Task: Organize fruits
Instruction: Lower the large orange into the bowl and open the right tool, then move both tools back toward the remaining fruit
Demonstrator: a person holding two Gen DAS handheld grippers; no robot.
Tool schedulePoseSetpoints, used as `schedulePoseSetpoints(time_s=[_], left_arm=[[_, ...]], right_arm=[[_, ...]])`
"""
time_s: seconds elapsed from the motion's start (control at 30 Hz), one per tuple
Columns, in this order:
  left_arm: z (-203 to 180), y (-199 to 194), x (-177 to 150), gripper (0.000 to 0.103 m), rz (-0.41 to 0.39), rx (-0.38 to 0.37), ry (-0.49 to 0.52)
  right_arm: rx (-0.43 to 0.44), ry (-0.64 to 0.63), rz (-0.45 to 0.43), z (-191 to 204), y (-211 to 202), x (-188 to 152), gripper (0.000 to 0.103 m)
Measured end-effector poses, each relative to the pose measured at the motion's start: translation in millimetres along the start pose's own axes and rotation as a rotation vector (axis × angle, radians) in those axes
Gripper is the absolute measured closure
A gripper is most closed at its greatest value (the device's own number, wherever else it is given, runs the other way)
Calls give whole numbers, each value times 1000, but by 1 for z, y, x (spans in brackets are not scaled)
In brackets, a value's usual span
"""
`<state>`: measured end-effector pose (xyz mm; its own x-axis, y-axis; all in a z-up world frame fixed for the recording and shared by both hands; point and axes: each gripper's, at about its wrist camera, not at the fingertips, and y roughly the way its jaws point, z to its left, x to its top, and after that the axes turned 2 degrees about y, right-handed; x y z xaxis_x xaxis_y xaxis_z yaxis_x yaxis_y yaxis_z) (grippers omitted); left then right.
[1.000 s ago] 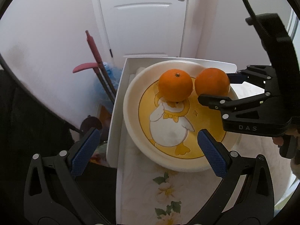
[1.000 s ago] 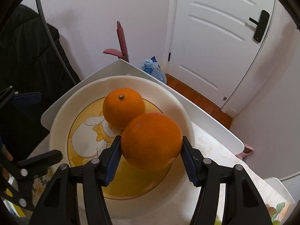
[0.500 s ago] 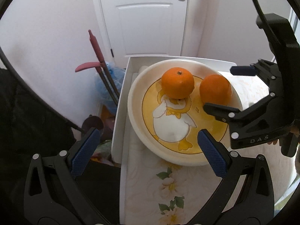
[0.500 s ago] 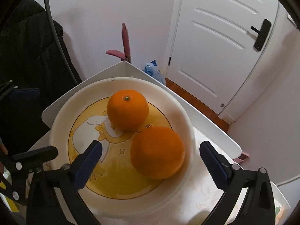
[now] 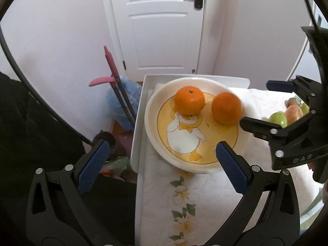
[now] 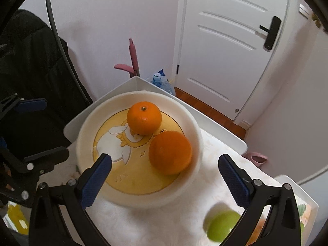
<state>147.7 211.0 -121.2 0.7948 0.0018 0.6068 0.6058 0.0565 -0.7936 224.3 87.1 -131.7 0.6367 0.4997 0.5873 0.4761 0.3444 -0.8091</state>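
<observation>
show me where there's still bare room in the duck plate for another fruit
The round cream duck plate is bare over its near-left half, across the duck's white body up to the rim. Its far-right side is crowded: the stem-up orange and the second orange sit almost touching. The green apple waits on the floral cloth.

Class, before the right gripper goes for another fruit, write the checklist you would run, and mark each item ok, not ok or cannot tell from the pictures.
1. Right gripper open and empty: ok.
2. Left gripper open, holding nothing: ok.
3. Both oranges, stem-up orange and second orange, rest inside the duck plate: ok.
4. Second orange settled, not rolling: cannot tell, it looks blurred.
5. Green fruit within view near the right fingers: ok.
6. Other fruit to the right identified: cannot tell, partly hidden.
</observation>
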Motion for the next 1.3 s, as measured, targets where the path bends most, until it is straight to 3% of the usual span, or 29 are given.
schedulePoseSetpoints(time_s=[0.37,0.7,1.0,1.3], left_arm=[[-43,-54,8,0,-72,-7,5],[-134,-79,11,0,-95,-17,-17],[-228,-63,12,0,-94,-34,-10],[-293,-16,2,0,-77,-28,22]], right_arm=[[-48,158,-69,-39,-89,-27,0],[-91,242,-89,-121,-159,-77,0],[-156,212,-59,-188,-184,-133,0],[-145,242,-34,-246,-162,-172,0]])
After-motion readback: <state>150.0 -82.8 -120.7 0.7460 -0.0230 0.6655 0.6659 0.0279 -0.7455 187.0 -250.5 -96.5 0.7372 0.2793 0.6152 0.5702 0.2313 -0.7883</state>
